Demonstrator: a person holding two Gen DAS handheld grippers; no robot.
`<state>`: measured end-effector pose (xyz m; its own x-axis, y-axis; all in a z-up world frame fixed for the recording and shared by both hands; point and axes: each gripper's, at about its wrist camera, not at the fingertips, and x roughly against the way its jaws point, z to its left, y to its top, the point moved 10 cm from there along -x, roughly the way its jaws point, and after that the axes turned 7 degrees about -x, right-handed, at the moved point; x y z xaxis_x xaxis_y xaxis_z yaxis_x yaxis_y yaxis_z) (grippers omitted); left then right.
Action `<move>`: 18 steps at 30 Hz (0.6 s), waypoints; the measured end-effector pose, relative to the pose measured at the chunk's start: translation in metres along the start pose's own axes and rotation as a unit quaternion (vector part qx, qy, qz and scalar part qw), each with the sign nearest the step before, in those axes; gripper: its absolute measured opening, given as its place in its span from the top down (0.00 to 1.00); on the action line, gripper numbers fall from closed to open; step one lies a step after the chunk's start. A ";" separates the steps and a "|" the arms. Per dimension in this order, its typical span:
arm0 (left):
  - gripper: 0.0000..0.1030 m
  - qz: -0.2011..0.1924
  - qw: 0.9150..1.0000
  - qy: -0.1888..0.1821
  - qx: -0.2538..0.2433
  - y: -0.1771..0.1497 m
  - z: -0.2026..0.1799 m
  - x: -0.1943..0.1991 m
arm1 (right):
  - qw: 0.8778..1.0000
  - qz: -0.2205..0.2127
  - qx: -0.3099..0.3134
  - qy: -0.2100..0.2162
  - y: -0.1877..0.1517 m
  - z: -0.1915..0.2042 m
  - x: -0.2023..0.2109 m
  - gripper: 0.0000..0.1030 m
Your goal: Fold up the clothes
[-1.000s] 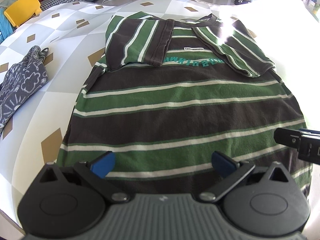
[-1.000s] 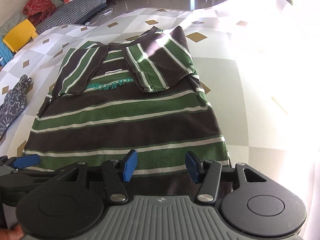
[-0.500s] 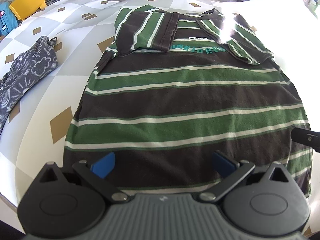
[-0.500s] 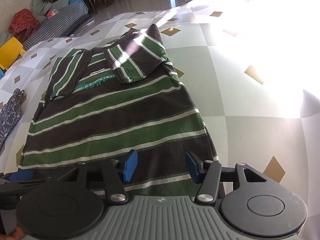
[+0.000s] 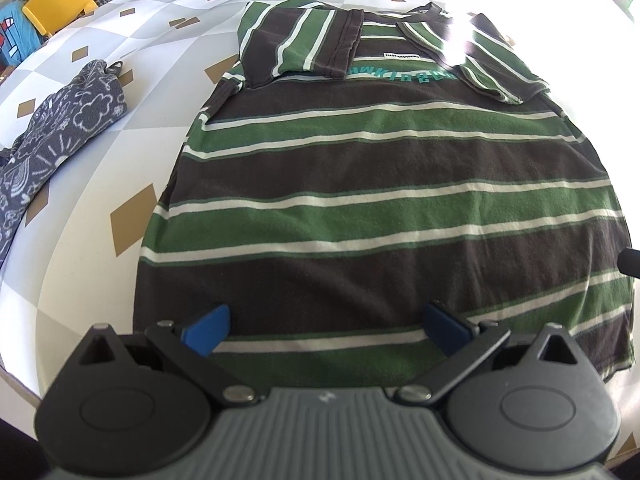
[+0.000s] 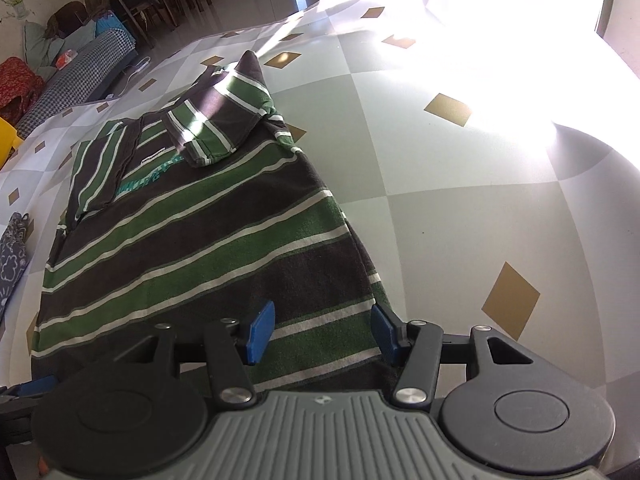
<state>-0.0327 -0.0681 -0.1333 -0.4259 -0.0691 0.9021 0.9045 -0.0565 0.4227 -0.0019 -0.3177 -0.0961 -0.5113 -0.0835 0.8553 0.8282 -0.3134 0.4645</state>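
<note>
Striped T-shirt (image 5: 380, 200) lies flat on the checked surface (image 6: 460, 168), both sleeves folded in over the chest, hem at the near edge. Left gripper (image 5: 326, 326) fingers wide apart above the hem; right gripper (image 6: 322, 332) fingers apart over the hem's right corner. Grey patterned garment (image 5: 60, 128) lies left, apart. Far right corner lost in glare

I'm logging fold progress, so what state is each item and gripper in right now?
Striped shirt: spread flat on the table, bottom half not yet folded.
Left sleeve: folded inward onto the chest.
Right sleeve: folded inward too.
Left gripper: open, over the hem.
Right gripper: open, at the hem's right corner.
Grey patterned garment: bunched, unfolded.
</note>
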 end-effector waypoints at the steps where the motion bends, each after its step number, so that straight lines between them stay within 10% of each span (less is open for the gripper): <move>1: 0.00 0.000 1.000 -0.001 0.000 0.000 -0.001 0.000 | 1.000 0.002 -0.003 -0.003 -0.001 -0.002 -0.001 0.50; 18: 0.00 0.003 1.000 -0.002 0.005 -0.001 -0.002 0.000 | 1.000 -0.005 -0.030 0.001 -0.014 -0.011 -0.018 0.49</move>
<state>-0.0335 -0.0704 -0.1342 -0.4205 -0.0656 0.9049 0.9072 -0.0457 0.4182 -0.0072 -0.3216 -0.1205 -0.5199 -0.0826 0.8502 0.8079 -0.3710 0.4579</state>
